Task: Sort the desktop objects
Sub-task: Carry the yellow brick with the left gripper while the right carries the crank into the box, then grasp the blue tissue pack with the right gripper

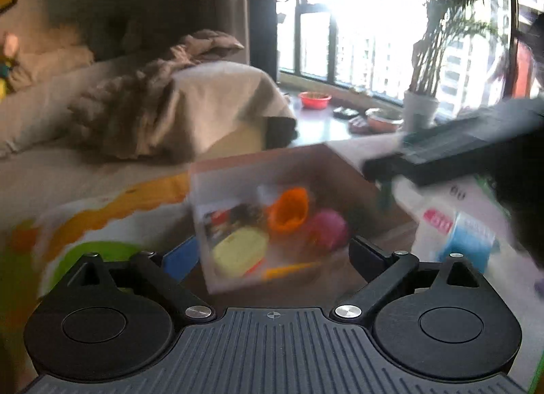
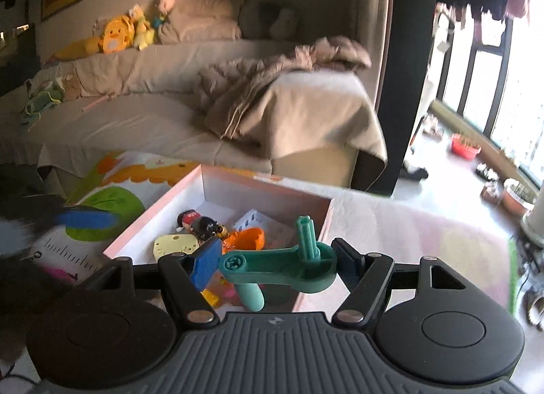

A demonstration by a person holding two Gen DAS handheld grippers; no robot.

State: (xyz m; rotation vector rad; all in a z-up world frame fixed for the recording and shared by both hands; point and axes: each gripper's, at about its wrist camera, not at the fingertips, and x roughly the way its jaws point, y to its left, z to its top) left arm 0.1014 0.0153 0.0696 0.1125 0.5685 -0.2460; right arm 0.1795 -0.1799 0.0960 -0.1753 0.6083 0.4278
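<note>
A white box with a pink rim [image 2: 265, 186] sits on the table and holds several toys: an orange cup [image 2: 250, 237], a pale yellow piece [image 2: 173, 246] and a dark-haired figure [image 2: 204, 224]. My right gripper [image 2: 278, 263] is shut on a teal crank-shaped toy [image 2: 282, 264] and hovers over the box's near right corner. In the blurred left wrist view the box [image 1: 234, 173] lies just ahead with the orange cup [image 1: 289, 210], a pink ball [image 1: 326, 227] and the yellow piece [image 1: 239, 249] inside. My left gripper [image 1: 272, 254] stands open above it with nothing between its fingers.
A colourful play mat [image 2: 112, 200] lies left of the box. A white carton with red and blue print [image 1: 459, 234] stands to its right. Behind are a beige sofa [image 2: 136, 122] with a crumpled blanket [image 2: 272, 88]. Bowls and a plant pot [image 1: 420, 108] stand by the window.
</note>
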